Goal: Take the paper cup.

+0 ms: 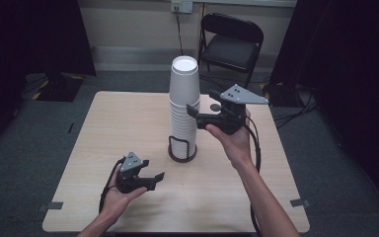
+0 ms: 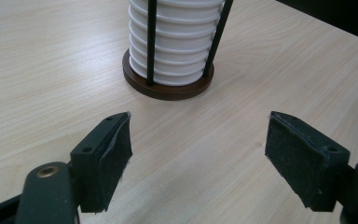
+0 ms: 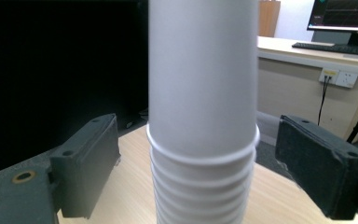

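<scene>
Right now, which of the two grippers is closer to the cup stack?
The right gripper: its open jaws flank the upper cups of the cup stack. The left gripper waits lower, apart from the holder.

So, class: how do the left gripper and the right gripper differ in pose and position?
The left gripper is held low over the table, apart from the cup stack; the right gripper is raised, straddling the stack's upper part. Both are open and hold nothing.
</scene>
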A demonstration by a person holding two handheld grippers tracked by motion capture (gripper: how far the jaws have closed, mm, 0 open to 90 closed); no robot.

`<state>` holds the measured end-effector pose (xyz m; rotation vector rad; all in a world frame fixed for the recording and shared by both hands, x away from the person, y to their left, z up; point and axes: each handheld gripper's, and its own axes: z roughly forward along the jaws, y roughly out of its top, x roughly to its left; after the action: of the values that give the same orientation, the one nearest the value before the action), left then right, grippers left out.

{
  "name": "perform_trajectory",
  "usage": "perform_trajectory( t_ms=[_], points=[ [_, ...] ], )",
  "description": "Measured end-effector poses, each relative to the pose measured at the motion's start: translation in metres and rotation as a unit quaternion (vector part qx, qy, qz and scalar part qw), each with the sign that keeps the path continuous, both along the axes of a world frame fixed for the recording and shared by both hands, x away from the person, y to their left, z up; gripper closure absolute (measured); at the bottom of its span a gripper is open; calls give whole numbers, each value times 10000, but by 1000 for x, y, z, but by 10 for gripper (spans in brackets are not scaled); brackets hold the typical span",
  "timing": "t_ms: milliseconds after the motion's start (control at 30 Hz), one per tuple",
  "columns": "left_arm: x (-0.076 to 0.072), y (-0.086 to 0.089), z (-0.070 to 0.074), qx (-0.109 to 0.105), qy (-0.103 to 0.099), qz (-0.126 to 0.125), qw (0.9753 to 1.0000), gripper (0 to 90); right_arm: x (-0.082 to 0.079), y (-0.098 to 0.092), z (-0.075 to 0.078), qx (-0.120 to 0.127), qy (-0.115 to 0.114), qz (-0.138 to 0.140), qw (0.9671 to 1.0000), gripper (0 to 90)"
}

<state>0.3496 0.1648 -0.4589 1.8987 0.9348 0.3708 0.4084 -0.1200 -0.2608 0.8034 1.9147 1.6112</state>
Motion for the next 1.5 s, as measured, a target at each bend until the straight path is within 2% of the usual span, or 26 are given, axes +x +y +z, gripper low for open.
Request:
perform_trajectory(
  t_ms=[67,133,200,233,300,467,667,933,1100,1233,1500],
  points=[
    [0,1,-1,-17,46,54,10000,226,5,5,8,12,-72,19,10000,132],
    [1,2,-1,-11,37,59,10000,226,6,6,10,9,-78,11,10000,131],
    [1,3,-1,-23,39,93,9999,226,14,8,13,-1,-86,48,10000,133],
    [2,3,-1,-11,39,91,10000,226,21,10,14,32,-20,127,9999,133],
    [2,3,-2,-20,71,83,9999,226,25,12,13,120,-28,157,9998,134],
    [3,5,-2,-13,69,85,9999,226,35,19,12,56,-89,46,9999,127],
    [3,4,-2,-24,81,87,9999,226,46,27,9,42,-48,92,9999,123],
    [0,3,0,30,18,13,10000,226,52,38,1,-119,93,-20,9999,98],
    [-3,4,1,19,-13,22,10000,226,55,40,-1,-40,137,-30,9999,94],
    [-1,3,1,63,-12,21,10000,227,57,43,-2,-77,91,-55,9999,93],
    [-1,3,0,83,-4,0,10000,226,65,51,-7,-109,179,-73,9998,93]
  ],
)
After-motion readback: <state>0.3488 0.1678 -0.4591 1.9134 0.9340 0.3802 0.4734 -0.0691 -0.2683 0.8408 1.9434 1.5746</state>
